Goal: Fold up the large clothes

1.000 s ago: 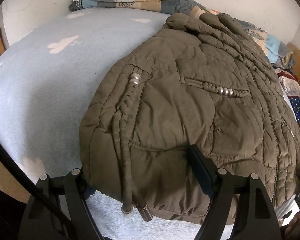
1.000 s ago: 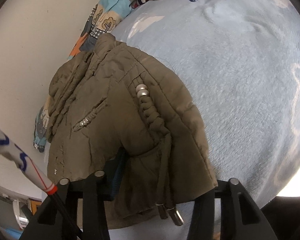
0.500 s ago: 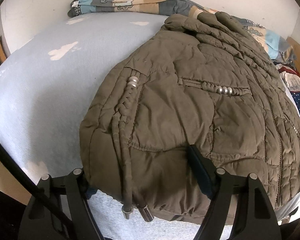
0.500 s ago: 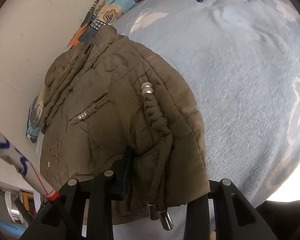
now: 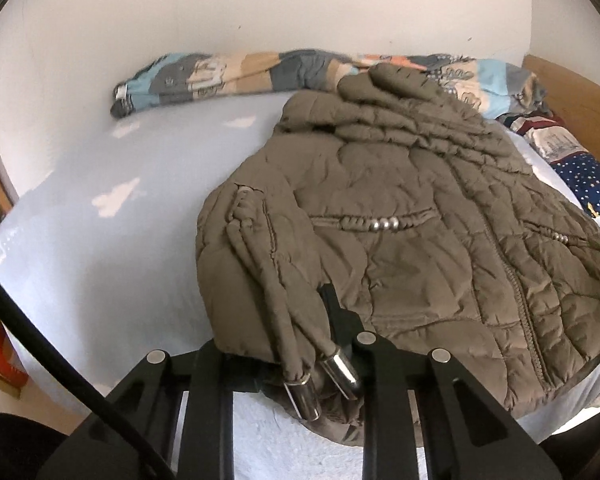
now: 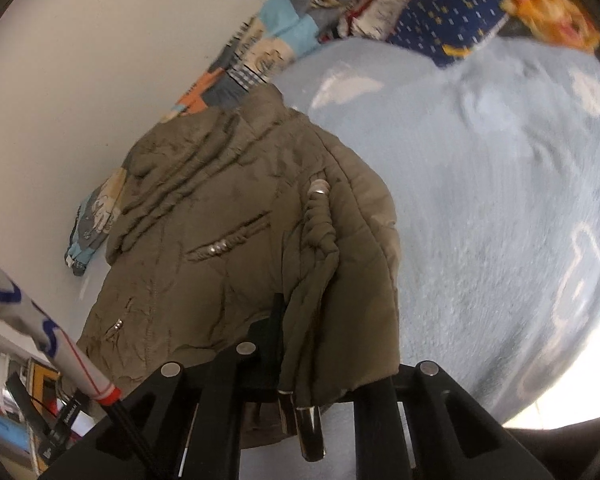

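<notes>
An olive quilted jacket [image 5: 400, 264] lies spread on a light blue bed sheet [image 5: 100, 260], its hood toward the wall. My left gripper [image 5: 304, 304] is at the jacket's near hem corner with its jaws closing. The hem and two drawstrings with metal tips [image 5: 304, 396] are pinched between them, and one finger is hidden under the fabric. In the right wrist view the jacket [image 6: 220, 280] hangs from my right gripper [image 6: 296, 320]. Its jaws are closing too, gripping the other hem corner beside its metal-tipped drawstrings [image 6: 310, 432].
A rolled patchwork quilt [image 5: 228, 76] lies along the white wall behind the jacket. Navy star-print bedding [image 5: 588, 176] and a wooden headboard [image 5: 572, 96] are at the right. A white pole with a red band [image 6: 60, 344] crosses the right wrist view. The sheet [image 6: 500, 200] stretches beyond.
Both grippers went from wide open around the hem to pinched on it. Both have risen, lifting the hem corners and drawstrings off the sheet.
</notes>
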`<state>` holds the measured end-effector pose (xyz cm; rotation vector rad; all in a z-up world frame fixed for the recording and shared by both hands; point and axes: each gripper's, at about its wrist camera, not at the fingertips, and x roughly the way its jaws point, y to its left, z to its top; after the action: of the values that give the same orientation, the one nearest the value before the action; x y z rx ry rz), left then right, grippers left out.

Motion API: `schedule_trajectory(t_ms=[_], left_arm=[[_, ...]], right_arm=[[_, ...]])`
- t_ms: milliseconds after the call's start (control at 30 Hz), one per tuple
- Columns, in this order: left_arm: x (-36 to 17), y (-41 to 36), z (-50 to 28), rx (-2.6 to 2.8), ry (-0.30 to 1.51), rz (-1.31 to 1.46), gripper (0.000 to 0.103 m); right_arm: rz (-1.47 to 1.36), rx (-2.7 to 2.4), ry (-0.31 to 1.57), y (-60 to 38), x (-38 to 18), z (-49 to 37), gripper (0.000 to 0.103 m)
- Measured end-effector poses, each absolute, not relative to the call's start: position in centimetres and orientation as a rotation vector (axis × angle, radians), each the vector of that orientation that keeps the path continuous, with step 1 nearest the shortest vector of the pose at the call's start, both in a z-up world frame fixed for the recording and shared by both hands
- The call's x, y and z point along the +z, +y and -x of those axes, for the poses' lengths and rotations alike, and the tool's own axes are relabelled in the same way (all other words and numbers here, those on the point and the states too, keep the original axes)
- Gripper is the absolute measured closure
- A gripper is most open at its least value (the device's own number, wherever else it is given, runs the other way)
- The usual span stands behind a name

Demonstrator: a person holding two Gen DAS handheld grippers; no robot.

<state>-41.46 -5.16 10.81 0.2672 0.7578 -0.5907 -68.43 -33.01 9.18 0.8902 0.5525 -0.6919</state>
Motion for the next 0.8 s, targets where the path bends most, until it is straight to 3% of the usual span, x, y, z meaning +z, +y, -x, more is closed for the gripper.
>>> schedule_trajectory(t_ms=[800], left_arm=[[17.5, -1.5, 42.3, -0.652, 0.653, -0.204, 0.082]], right_arm=[[-0.885, -0.572, 0.402, -29.9, 14.6, 73.1, 0.092]])
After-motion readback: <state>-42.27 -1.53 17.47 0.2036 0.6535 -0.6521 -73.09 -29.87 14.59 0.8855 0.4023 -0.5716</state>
